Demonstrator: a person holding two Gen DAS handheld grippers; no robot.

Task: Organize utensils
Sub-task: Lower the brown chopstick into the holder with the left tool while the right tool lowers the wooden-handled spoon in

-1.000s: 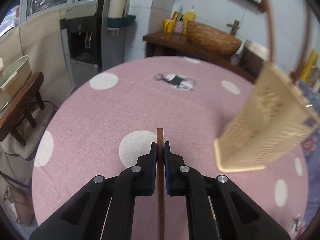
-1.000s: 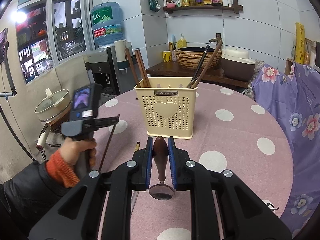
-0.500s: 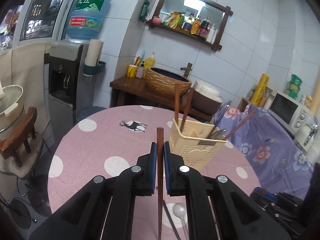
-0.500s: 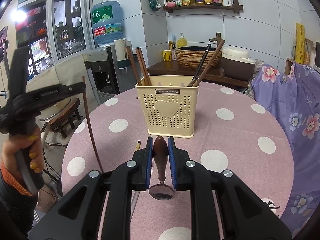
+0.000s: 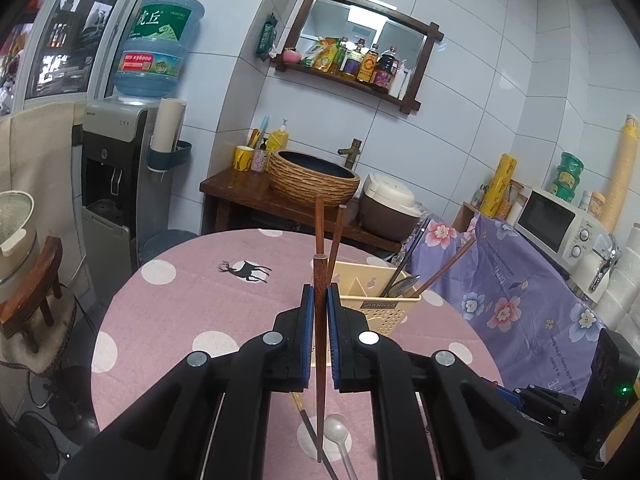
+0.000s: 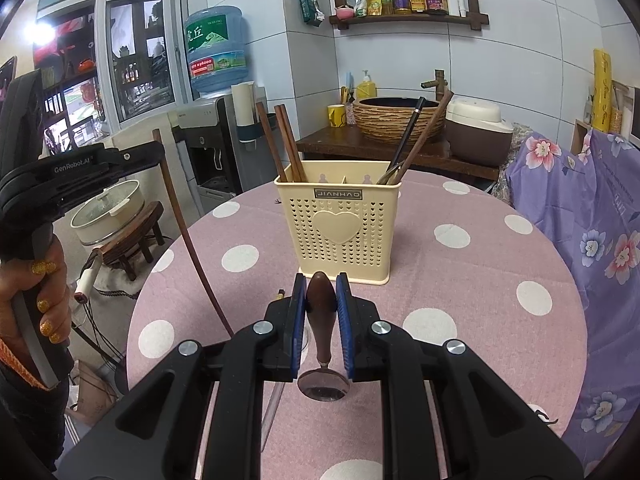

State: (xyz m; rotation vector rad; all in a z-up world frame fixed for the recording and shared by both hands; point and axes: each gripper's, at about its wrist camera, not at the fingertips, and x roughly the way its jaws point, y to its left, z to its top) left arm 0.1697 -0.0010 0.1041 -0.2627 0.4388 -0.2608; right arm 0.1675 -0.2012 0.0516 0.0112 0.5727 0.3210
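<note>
Wooden and thin, the chopstick (image 5: 320,360) sits pinched between my left gripper (image 5: 319,300), hanging nearly upright with its tip well above the pink dotted table (image 5: 180,304). My right gripper (image 6: 321,304) is clamped on the dark handle of a spoon (image 6: 322,332), bowl toward the camera, held low in front of the cream basket (image 6: 338,224).

The basket stands mid-table with brown chopsticks already leaning in its left compartment and darker utensils slanting out of the right one. A pale spoon (image 5: 338,436) and another thin stick lie on the cloth below my left gripper.

My worry is the chopstick: gripped near one end, it can pivot in the pads if its tip catches the basket rim, and then it slips or flips out. Coming in from the side, it could also knock the upright sticks or tip the light basket. I judge the two grippers may crowd each other at the opening, so one should go first.
</note>
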